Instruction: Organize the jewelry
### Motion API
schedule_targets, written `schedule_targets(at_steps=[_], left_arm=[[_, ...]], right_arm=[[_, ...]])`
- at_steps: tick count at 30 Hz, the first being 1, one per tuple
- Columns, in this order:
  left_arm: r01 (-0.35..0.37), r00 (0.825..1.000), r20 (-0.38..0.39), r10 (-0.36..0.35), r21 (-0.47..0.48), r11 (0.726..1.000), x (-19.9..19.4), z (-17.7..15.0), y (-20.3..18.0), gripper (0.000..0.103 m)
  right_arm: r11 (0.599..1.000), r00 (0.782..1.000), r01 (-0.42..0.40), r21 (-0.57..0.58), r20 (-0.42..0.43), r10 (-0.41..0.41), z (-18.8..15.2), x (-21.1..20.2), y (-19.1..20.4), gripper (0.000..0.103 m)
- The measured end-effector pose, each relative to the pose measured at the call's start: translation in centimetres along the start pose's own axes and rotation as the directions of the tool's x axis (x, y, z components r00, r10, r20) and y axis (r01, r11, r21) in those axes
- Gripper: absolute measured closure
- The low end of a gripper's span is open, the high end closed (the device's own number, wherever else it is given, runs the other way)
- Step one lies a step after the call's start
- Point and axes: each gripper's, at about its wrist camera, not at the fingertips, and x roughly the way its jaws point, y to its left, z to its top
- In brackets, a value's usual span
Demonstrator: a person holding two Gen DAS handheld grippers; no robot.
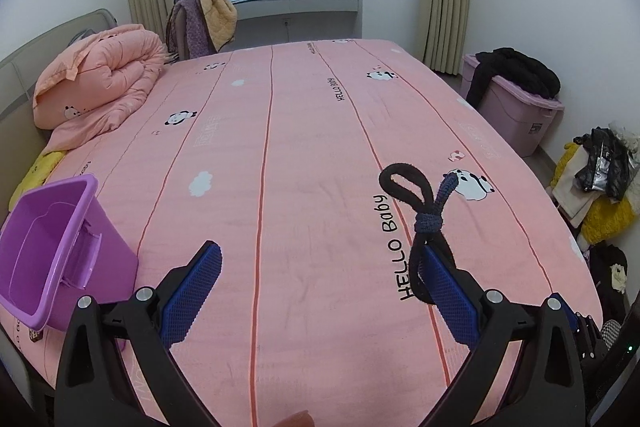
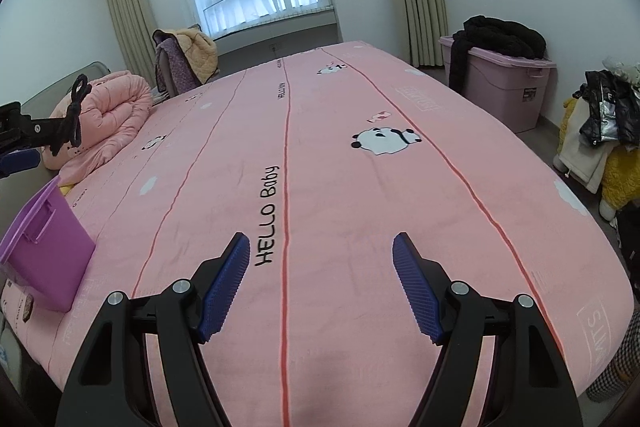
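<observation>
The left gripper [image 1: 320,283] is standing spread, a knotted hair tie [image 1: 424,223] seemingly looped over one finger; the right gripper [image 2: 322,283] is hanging released. Next: dropping it into the purple bin [image 1: 52,251].

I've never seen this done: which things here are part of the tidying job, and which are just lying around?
For the job:
- dark knotted hair tie, hooked over one finger of the open left gripper
- purple bin
- right gripper, open

Lying about:
- pink quilt
- lidded storage box
- black garment

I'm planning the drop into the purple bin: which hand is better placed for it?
Left. A dark hair tie hangs looped over one of the left gripper fingers, and the purple bin sits close beside it. The right gripper is open and empty.
</observation>
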Motion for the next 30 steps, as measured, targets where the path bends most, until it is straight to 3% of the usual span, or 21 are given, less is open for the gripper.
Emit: schedule_targets(at_steps=[8,18,30], left_arm=[[0.018,1.0,-0.002,-0.018,0.059,0.998,1.0,0.0,-4.8,0.006],[0.072,0.997,-0.011,-0.072,0.098,0.993,2.5,-0.6,-8.8,0.006],[0.096,0.992,-0.096,-0.085,0.119,0.988,6.4,-1.6,-11.8,0.006]], right_arm=[[0.998,0.999,0.043,0.047,0.012,-0.044,-0.5,0.1,-3.7,0.032],[0.995,0.998,0.054,0.08,0.006,-0.055,-0.5,0.8,-5.1,0.032],[0.98,0.993,0.117,0.16,-0.026,-0.115,-0.3,2.2,-8.2,0.032]])
